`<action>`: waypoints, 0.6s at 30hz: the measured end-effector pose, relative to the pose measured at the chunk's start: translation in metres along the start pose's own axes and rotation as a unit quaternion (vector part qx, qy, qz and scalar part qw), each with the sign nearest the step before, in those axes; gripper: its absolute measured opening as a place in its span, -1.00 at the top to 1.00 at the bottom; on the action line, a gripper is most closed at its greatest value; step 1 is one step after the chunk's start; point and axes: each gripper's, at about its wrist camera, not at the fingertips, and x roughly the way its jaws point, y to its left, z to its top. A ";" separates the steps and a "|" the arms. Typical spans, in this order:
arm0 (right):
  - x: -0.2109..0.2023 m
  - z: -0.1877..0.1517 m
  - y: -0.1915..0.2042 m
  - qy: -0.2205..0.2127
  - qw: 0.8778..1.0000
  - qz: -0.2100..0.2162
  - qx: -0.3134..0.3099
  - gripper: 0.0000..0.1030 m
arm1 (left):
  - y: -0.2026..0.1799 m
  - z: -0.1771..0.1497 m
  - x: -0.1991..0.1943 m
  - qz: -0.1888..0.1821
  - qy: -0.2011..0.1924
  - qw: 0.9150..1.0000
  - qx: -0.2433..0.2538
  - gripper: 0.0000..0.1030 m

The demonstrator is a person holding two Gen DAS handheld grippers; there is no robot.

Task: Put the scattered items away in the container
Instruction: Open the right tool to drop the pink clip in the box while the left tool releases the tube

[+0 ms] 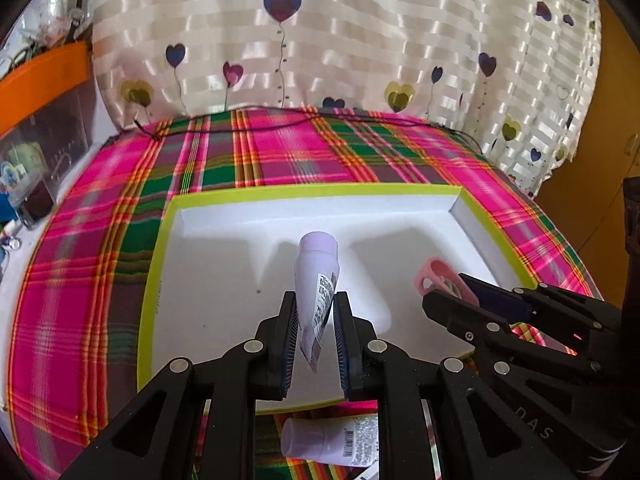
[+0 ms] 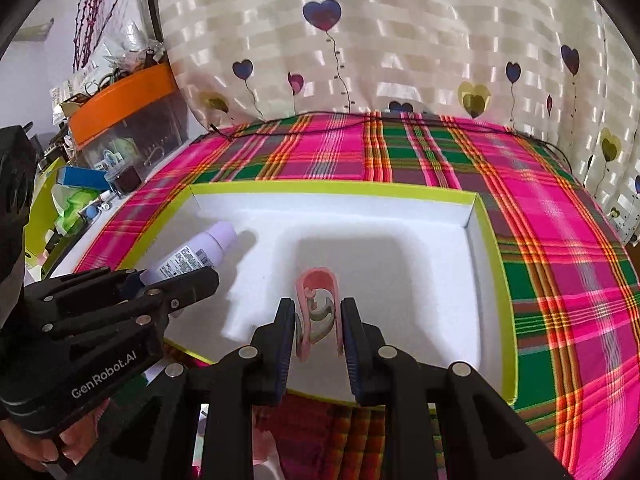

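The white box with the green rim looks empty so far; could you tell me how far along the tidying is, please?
Done: nothing lies in the box yet. In hand: the left gripper is shut on a lilac tube, cap forward, and the right gripper is shut on a pink clip, both held over the box's white floor. Left: releasing both, then fetching the second lilac tube lying on the plaid cloth outside the near rim.
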 end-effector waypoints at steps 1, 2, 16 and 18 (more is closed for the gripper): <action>0.001 -0.001 0.000 0.001 1.000 -0.001 0.000 0.53 | 0.001 0.000 0.001 -0.002 0.003 1.000 -0.003 0.65; 0.001 -0.001 0.000 0.002 1.000 -0.003 0.001 0.53 | 0.003 0.000 0.002 -0.004 0.006 1.000 -0.006 0.64; -0.003 -0.004 -0.001 0.007 1.000 -0.015 0.002 0.53 | 0.015 -0.006 0.001 0.000 0.017 0.999 -0.030 0.63; -0.005 -0.005 -0.001 0.007 1.000 -0.016 0.002 0.53 | 0.016 -0.009 -0.001 0.003 0.019 0.999 -0.032 0.60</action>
